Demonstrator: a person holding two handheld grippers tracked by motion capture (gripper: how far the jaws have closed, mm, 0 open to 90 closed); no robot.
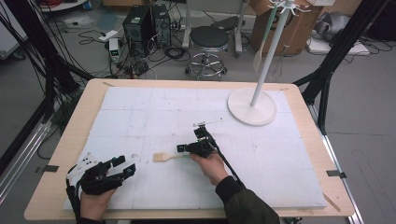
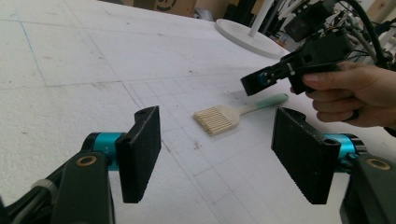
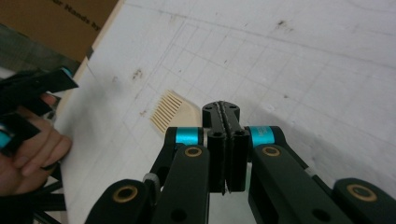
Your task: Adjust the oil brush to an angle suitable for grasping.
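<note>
A: Where is the spatula (image 1: 166, 157)?

B: On the worktop (image 1: 140, 116), lying flat toward the near edge and about midway between the left and right edges. The slotted blade points left; the green handle end runs under the right tool (image 1: 181, 149).

A: Is the right tool pinching it?

B: It looks so. In the right gripper view the jaws are pressed together with the blade (image 3: 172, 113) poking out just past them, and in the left gripper view the right tool (image 2: 254, 84) sits right over the handle tip. The contact itself is hidden, though, so the grip is a judgement.

A: And the left tool?

B: The left tool (image 1: 122, 166) is spread, nothing between its jaws, near the front left corner, well apart from the spatula.

A: So how far along?

B: Early: the spatula appears gripped but still rests on the worktop. Another utensil already hangs on the stand (image 1: 252, 106) at the far right, so lifting, carrying and hanging probably remain.
</note>
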